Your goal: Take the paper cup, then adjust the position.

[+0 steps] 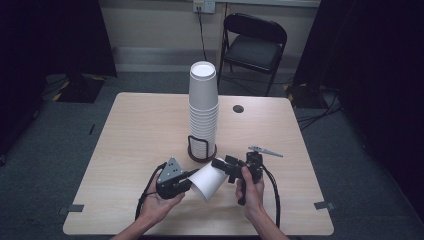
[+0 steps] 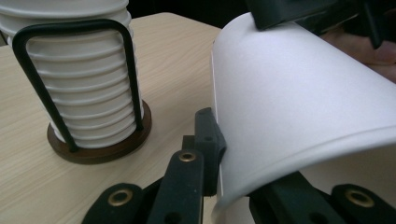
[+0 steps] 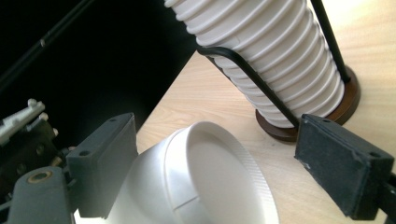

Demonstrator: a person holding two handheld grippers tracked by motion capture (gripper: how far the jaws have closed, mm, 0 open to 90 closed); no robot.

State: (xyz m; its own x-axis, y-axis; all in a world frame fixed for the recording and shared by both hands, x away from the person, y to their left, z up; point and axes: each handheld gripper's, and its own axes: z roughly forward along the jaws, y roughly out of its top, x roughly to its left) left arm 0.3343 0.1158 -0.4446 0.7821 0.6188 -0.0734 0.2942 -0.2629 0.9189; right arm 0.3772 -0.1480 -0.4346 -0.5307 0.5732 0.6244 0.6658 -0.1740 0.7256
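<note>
A white paper cup (image 1: 207, 181) lies on its side in the air between my two grippers, just in front of a tall stack of white cups (image 1: 203, 110) in a black wire holder with a brown base (image 1: 202, 152). My left gripper (image 1: 192, 176) is shut on the cup's rim wall, one jaw outside and one inside, as the left gripper view shows (image 2: 233, 168). My right gripper (image 3: 224, 163) is open around the cup's (image 3: 210, 182) bottom end. Its left jaw rests against the cup's side and its right jaw stands apart from it.
The light wooden table (image 1: 140, 135) has a small dark hole (image 1: 238, 108) behind the stack and a grey metal clip-like piece (image 1: 265, 151) lying right of my right hand. A black folding chair (image 1: 255, 42) stands beyond the far edge.
</note>
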